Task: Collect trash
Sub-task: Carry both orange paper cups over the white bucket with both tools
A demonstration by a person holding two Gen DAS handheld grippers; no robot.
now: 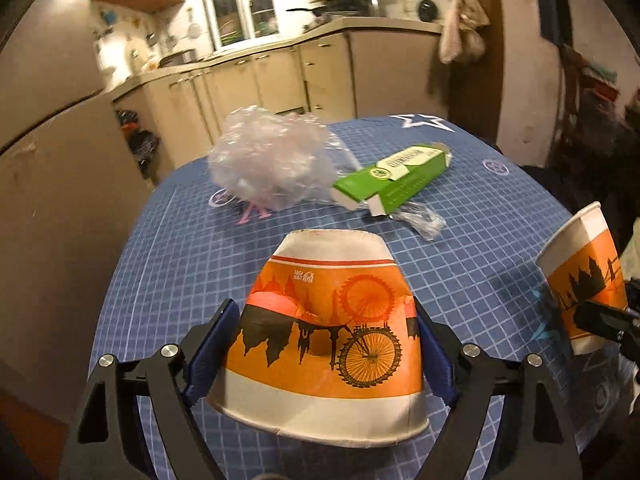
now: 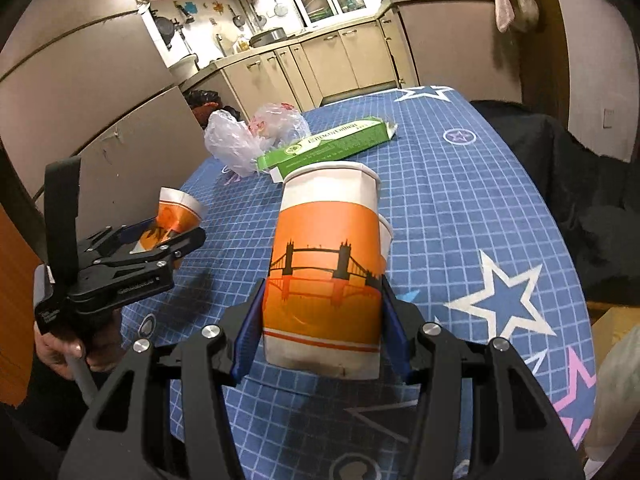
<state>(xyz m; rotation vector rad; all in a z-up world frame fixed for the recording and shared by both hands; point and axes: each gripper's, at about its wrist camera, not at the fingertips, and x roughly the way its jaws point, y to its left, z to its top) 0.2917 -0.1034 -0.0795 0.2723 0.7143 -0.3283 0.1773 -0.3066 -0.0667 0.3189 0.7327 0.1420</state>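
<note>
My left gripper (image 1: 324,344) is shut on an orange and white paper cup (image 1: 324,320) with a Ferris wheel print, held upside down above the blue grid tablecloth (image 1: 200,272). My right gripper (image 2: 320,320) is shut on a second orange paper cup (image 2: 326,256) with a bridge print, upright, with another cup nested behind it. The left gripper and its cup (image 2: 172,220) show at the left of the right wrist view. The right cup (image 1: 584,276) shows at the right edge of the left wrist view. A crumpled clear plastic bag (image 1: 272,160) and a green carton (image 1: 392,176) lie farther back.
A small clear wrapper (image 1: 420,220) lies by the carton's near end. The table (image 2: 480,200) has rounded edges. Kitchen cabinets (image 1: 280,76) stand behind, a tall beige cupboard (image 1: 60,200) at left, and a dark covered seat (image 2: 560,160) at right.
</note>
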